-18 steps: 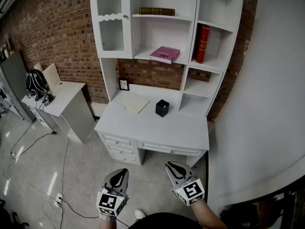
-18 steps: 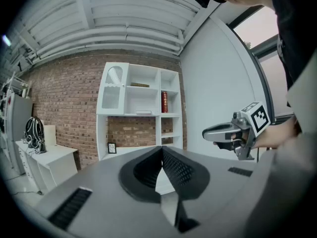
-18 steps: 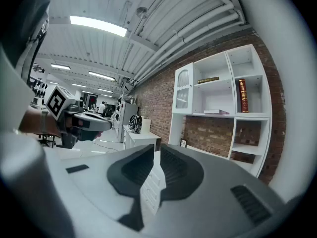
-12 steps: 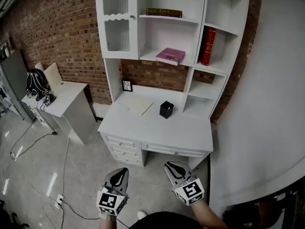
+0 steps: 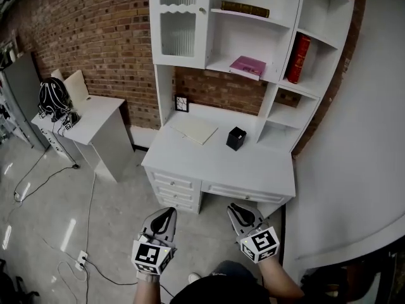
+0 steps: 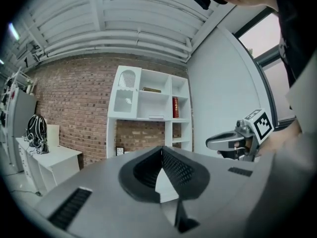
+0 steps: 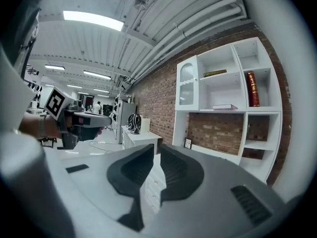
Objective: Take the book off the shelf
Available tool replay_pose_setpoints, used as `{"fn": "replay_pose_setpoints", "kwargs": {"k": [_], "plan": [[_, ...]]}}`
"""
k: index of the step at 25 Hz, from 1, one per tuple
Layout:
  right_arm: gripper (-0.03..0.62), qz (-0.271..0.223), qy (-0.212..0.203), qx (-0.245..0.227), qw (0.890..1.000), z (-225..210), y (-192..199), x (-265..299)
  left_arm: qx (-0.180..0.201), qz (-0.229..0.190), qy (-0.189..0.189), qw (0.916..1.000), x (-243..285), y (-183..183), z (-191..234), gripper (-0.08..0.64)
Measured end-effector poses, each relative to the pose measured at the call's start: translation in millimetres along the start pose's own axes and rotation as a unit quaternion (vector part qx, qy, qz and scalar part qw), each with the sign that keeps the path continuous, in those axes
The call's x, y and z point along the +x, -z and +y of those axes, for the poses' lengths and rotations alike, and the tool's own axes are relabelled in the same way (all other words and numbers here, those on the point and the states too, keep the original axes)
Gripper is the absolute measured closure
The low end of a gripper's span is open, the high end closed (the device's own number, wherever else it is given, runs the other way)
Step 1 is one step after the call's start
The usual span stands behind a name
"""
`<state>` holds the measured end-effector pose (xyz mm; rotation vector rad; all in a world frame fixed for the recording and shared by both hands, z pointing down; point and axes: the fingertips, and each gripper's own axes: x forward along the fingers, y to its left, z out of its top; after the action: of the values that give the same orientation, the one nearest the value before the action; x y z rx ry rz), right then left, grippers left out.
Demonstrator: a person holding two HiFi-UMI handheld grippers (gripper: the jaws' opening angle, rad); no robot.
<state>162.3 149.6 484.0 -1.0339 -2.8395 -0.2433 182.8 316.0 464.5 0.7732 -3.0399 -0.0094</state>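
A white shelf unit [image 5: 276, 87] stands on a desk against the brick wall. On it a red book [image 5: 299, 58] stands upright in the right column. A pink book [image 5: 247, 66] lies flat on the middle shelf, and a dark book [image 5: 244, 8] lies flat on the top shelf. The same red book [image 7: 252, 89] shows in the right gripper view, and small in the left gripper view [image 6: 175, 107]. My left gripper [image 5: 166, 215] and right gripper [image 5: 239, 211] hang low over the floor, well short of the desk. Both are shut with nothing between the jaws.
The white desk [image 5: 209, 166] carries a black cup [image 5: 235, 138], a pale notebook [image 5: 196, 130] and a small picture frame [image 5: 181, 104]. To the left stands a side table [image 5: 95, 116] with a black bag [image 5: 53, 98]. Cables [image 5: 38, 189] lie on the floor. A white wall [image 5: 354, 138] runs along the right.
The desk and shelf unit have slid to the right in the head view as the view turned. Both grippers stay low in front, shut, a little higher in the picture.
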Motion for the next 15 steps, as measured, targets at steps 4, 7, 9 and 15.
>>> {"fn": "replay_pose_setpoints", "kwargs": {"k": [4,7,9,15], "plan": [[0.543,0.002,0.011,0.005,1.0,-11,1,18,0.001,0.0,-0.013,0.9999,1,6,29,0.549],[0.543,-0.001,0.013,0.006,1.0,-20,3,37,0.003,0.003,-0.021,0.9998,10,10,47,0.551],[0.543,-0.003,0.011,0.007,1.0,-27,4,52,0.004,0.005,-0.024,0.9997,20,13,58,0.549],[0.543,-0.007,0.004,0.009,1.0,-64,7,105,0.009,0.013,-0.02,0.9997,78,20,86,0.551]]}}
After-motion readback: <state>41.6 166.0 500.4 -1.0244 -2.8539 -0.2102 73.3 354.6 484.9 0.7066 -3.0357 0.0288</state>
